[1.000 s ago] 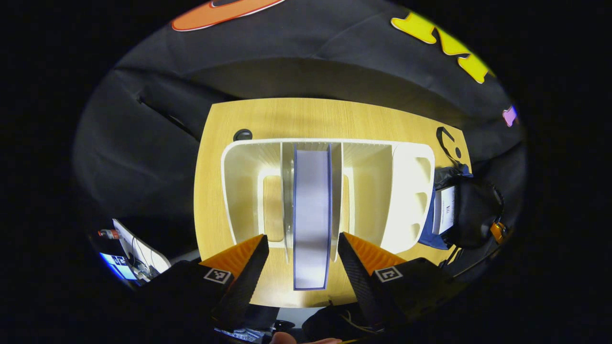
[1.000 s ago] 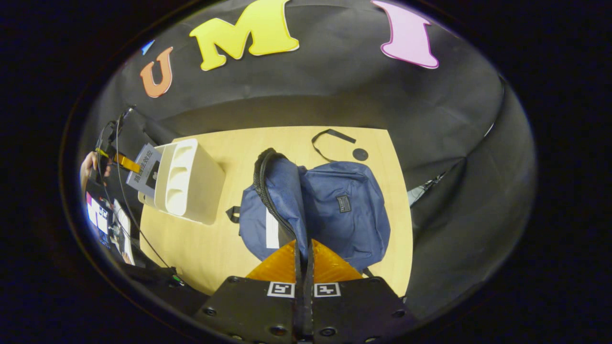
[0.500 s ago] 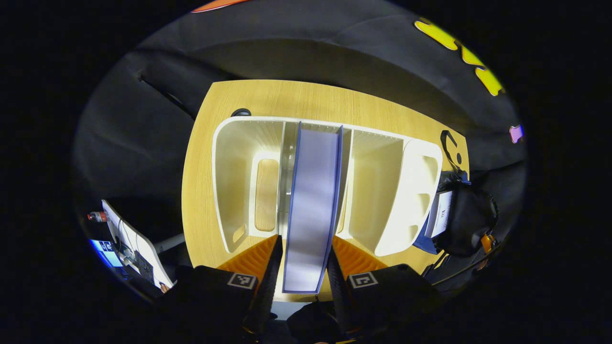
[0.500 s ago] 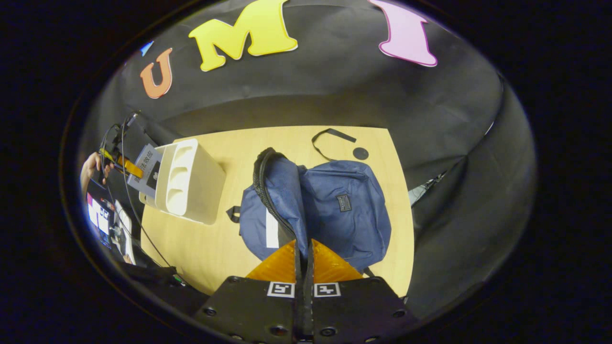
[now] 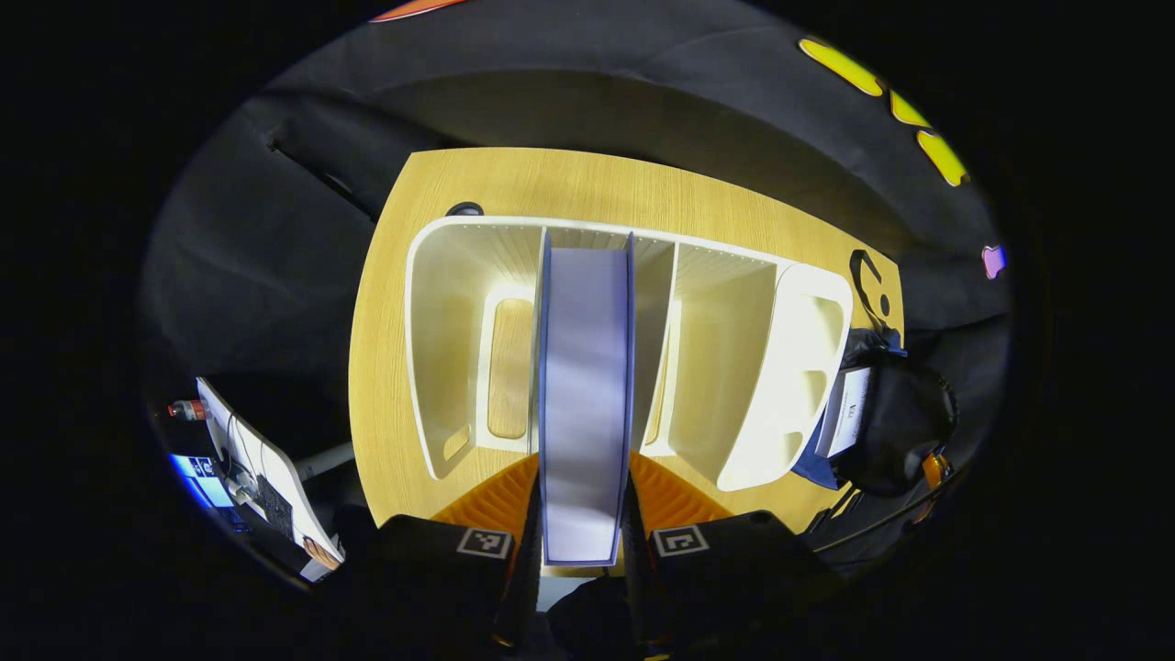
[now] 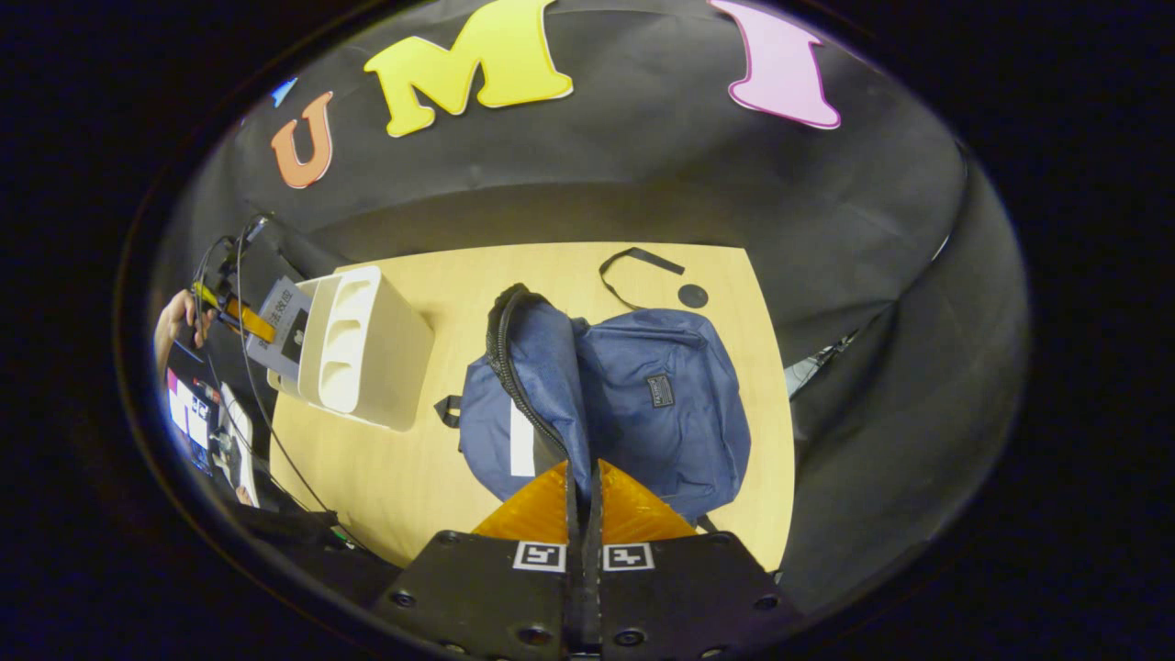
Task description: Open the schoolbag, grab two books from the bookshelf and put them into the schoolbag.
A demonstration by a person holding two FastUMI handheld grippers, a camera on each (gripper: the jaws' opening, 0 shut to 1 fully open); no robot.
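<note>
While clamped edge-on in the left gripper (image 5: 580, 514), book (image 5: 585, 395) stands in the bookshelf (image 5: 734, 367) middle slot | right gripper (image 6: 582, 500) pinches the open flap of the schoolbag (image 6: 661, 404), 12 o'clock of it | bookshelf at 10 o'clock of schoolbag on table (image 6: 413, 496)

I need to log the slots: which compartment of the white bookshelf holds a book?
The narrow middle compartment of the bookshelf: the book stands there between the left hand-held gripper's fingers. The wider compartments either side hold none.
</note>
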